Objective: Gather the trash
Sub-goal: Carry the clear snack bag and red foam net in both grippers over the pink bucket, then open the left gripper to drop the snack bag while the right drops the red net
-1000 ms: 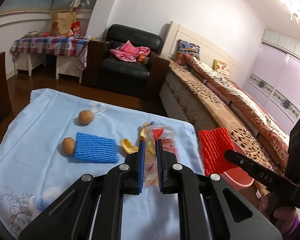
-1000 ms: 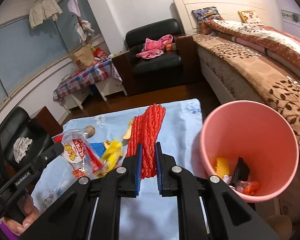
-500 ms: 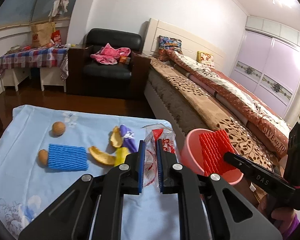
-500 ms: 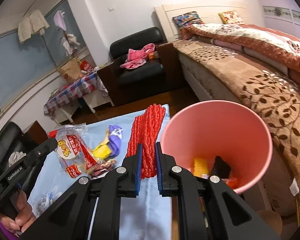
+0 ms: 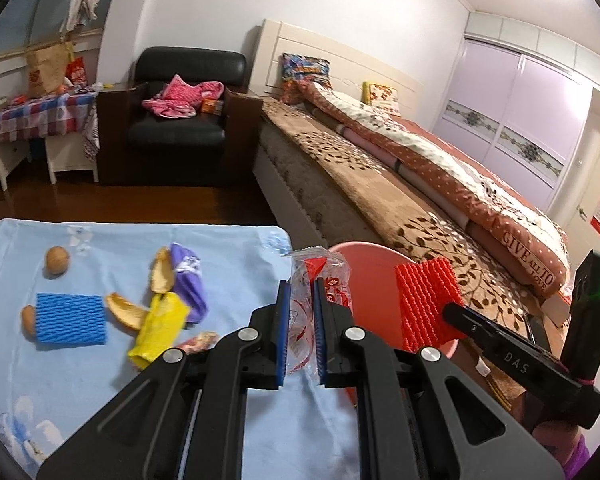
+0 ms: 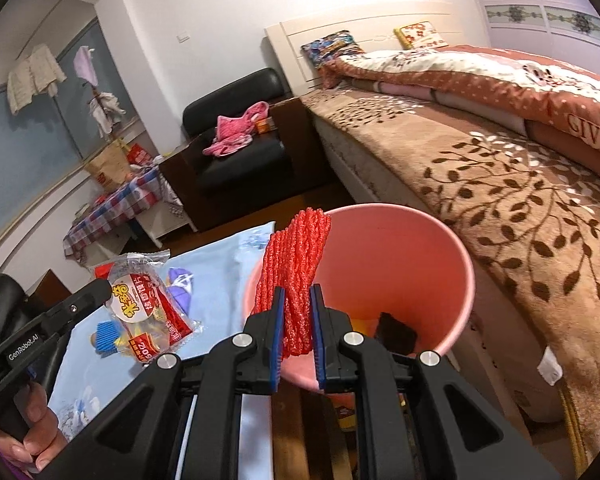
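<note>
My left gripper (image 5: 299, 300) is shut on a clear plastic snack wrapper (image 5: 320, 280) with red print, held by the pink bin's (image 5: 376, 276) left rim. The wrapper also shows in the right wrist view (image 6: 144, 312). My right gripper (image 6: 296, 312) is shut on a red foam net (image 6: 296, 264) and holds it over the near left rim of the pink bin (image 6: 420, 260). The net shows in the left wrist view (image 5: 426, 304). Some trash lies at the bin's bottom (image 6: 396, 332).
On the light blue tablecloth (image 5: 100, 380) lie a blue foam net (image 5: 70, 318), two walnuts (image 5: 57, 261), orange peels (image 5: 126, 314), a yellow wrapper (image 5: 160, 330) and a purple wrapper (image 5: 188, 280). A bed (image 5: 420, 184) stands to the right, a black armchair (image 5: 180, 120) behind.
Both grippers have moved right toward the pink bin. The red net now hangs over the bin's rim and the snack wrapper has come up beside the bin.
</note>
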Available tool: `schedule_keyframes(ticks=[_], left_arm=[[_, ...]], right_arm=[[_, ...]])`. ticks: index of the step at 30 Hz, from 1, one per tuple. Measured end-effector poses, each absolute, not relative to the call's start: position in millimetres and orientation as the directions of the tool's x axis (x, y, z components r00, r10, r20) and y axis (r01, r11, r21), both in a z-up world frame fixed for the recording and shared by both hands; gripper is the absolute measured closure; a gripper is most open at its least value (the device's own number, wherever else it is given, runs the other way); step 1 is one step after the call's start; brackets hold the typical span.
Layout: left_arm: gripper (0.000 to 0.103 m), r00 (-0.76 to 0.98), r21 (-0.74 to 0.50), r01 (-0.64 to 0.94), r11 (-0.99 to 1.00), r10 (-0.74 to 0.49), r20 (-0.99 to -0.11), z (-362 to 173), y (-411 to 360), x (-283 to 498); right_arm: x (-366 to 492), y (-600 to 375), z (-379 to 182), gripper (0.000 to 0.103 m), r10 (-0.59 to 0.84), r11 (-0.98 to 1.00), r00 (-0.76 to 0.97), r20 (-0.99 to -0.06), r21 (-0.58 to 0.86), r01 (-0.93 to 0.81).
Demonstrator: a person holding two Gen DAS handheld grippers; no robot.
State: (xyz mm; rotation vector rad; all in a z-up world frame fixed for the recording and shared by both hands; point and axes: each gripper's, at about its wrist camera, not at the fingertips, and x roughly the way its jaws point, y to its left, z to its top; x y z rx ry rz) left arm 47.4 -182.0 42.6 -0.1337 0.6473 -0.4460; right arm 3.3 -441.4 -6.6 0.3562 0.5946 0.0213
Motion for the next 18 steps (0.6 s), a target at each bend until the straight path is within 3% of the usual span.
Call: schedule_keyframes(ticks=[18], left_arm=[[0.092, 0.653, -0.218, 0.426, 0.878, -0.465, -0.598, 22, -249, 63]], right_arm=[[1, -473, -27, 0.091, 0.061, 0.925, 0.817, -0.573, 0.339, 0.169]])
